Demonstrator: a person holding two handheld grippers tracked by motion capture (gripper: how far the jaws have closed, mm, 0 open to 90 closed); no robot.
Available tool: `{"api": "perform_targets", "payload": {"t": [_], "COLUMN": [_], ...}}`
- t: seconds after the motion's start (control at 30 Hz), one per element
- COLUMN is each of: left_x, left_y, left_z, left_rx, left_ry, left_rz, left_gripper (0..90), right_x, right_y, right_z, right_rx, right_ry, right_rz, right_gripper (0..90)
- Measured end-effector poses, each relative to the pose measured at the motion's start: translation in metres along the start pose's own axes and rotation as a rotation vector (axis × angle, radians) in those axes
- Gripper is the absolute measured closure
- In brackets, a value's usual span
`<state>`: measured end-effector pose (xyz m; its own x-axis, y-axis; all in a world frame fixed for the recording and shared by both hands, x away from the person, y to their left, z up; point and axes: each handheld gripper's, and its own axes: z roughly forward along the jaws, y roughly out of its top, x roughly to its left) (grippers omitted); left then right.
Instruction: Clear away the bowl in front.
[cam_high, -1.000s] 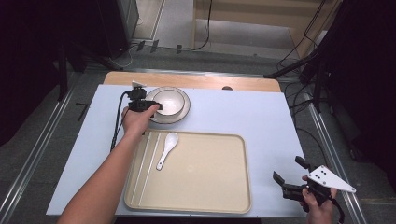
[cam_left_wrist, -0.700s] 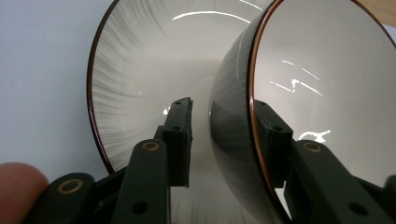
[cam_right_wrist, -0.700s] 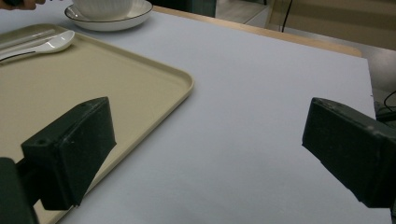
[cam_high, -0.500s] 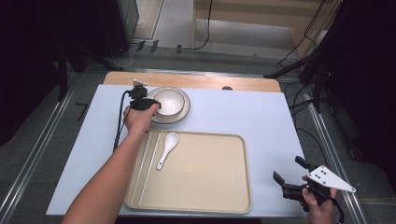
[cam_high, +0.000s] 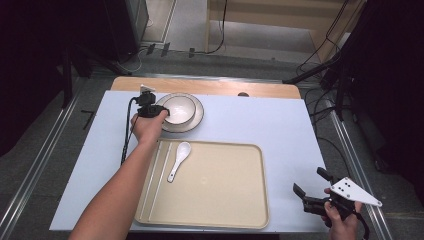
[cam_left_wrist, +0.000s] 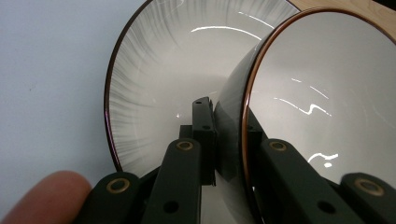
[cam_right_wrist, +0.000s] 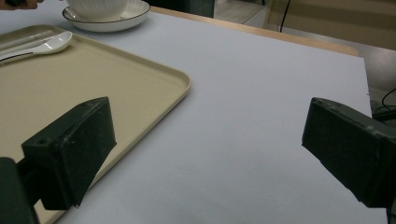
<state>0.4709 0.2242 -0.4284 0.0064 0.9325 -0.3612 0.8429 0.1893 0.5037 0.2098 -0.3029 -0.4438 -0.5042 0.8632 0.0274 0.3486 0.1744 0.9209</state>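
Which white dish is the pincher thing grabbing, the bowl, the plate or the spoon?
The bowl: the left gripper is clamped on its rim. The plate lies underneath it, and the spoon lies untouched on the tray.

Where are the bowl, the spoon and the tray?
bowl (cam_high: 178, 108), high view, on its white inside.
spoon (cam_high: 182, 150), high view, on its scoop end.
tray (cam_high: 220, 185), high view, on its bare beige floor.

White bowl (cam_high: 179, 108) w/ brown rim, upright on plate (cam_high: 196, 120).
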Motion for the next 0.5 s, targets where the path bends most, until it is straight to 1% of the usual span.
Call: {"api": "perform_targets", "payload": {"t": [0.2,0.5], "left_x": [0.001,0.003], "left_y": [0.0,0.0], "left_z": [-0.004,-0.014], "left_rx": [0.005,-0.013], "left_ry": [-0.009,-0.041], "left_rz": [0.023,0.041], "left_gripper": [83.2,83.2], "right_x": [0.0,0.0], "right_y": [0.0,0.0], "right_z": [0.0,0.001], "right_rx": [0.001,0.003], "right_ry": [-0.001,0.001], "right_rz": [0.001,0.0], "right_gripper": [2.8,2.8]}}
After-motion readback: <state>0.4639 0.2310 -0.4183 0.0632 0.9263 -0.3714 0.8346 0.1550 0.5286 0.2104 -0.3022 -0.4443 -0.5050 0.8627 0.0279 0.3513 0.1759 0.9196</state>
